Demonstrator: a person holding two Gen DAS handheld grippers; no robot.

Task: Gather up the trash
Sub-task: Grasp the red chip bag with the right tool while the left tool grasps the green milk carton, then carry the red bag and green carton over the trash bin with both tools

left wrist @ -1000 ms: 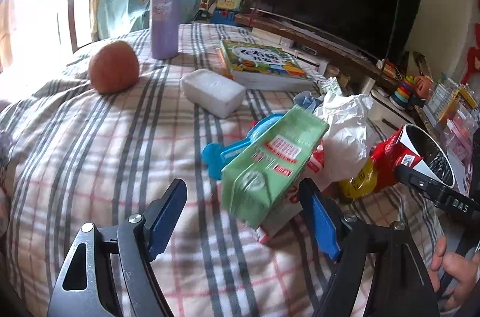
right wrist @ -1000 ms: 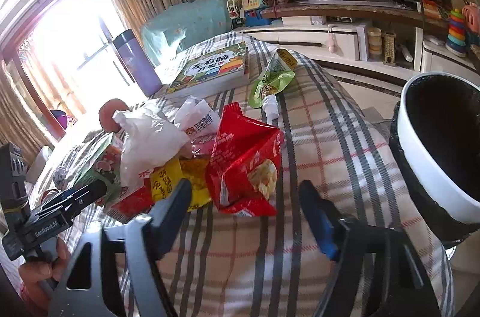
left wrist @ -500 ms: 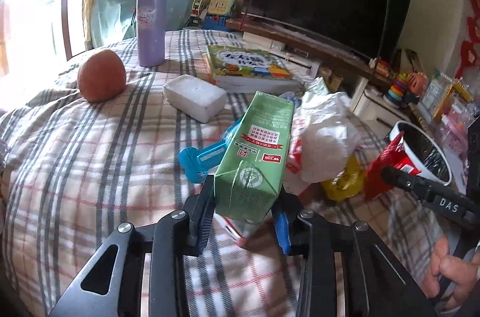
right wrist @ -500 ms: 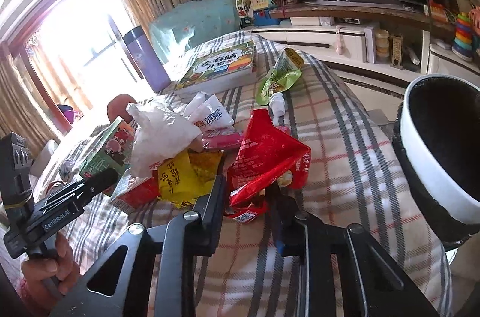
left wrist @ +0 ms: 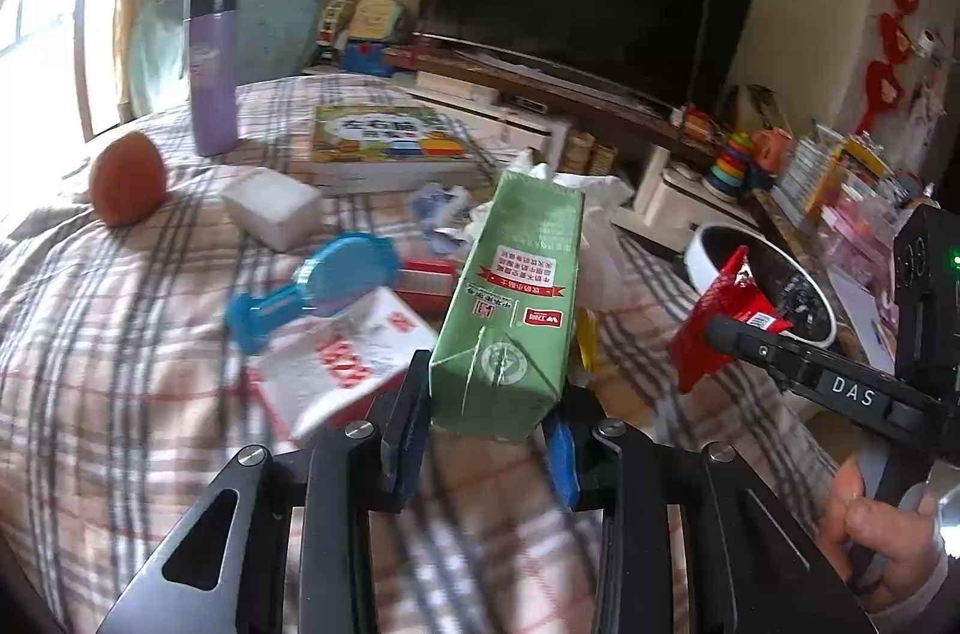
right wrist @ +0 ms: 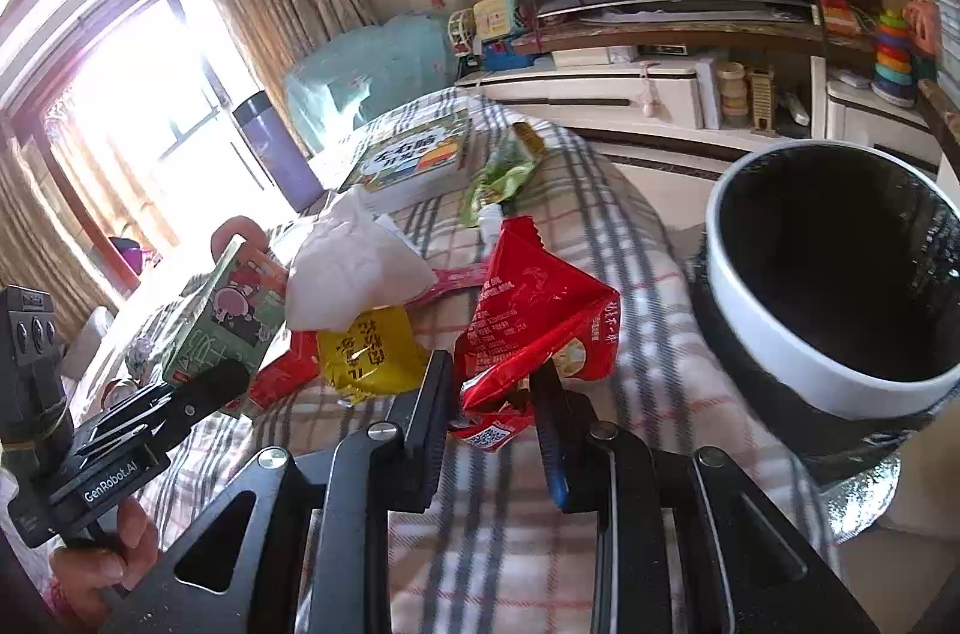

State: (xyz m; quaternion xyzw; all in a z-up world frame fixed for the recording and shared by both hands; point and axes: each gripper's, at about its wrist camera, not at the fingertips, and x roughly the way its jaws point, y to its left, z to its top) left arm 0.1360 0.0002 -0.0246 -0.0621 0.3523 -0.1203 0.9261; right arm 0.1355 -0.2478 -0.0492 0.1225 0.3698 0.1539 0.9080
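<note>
My left gripper is shut on a green drink carton, lifted off the checked tablecloth and tilted away from me. In the right wrist view my right gripper is shut on a crumpled red snack bag, held just above the cloth. A white-rimmed bin with a black liner stands off the table's right edge, close to the red bag. Left on the cloth are a white plastic bag, a yellow wrapper, a red and white carton and a green pouch.
A purple flask, a brown round fruit, a white block, a blue plastic toy and a picture book lie on the table. A TV stand with toys runs behind. A hand holds the right gripper.
Both grippers went from open to shut: the left on the green carton, the right on the red bag. Both items have been lifted, uncovering the red and white carton, and the red bag moved toward the bin.
</note>
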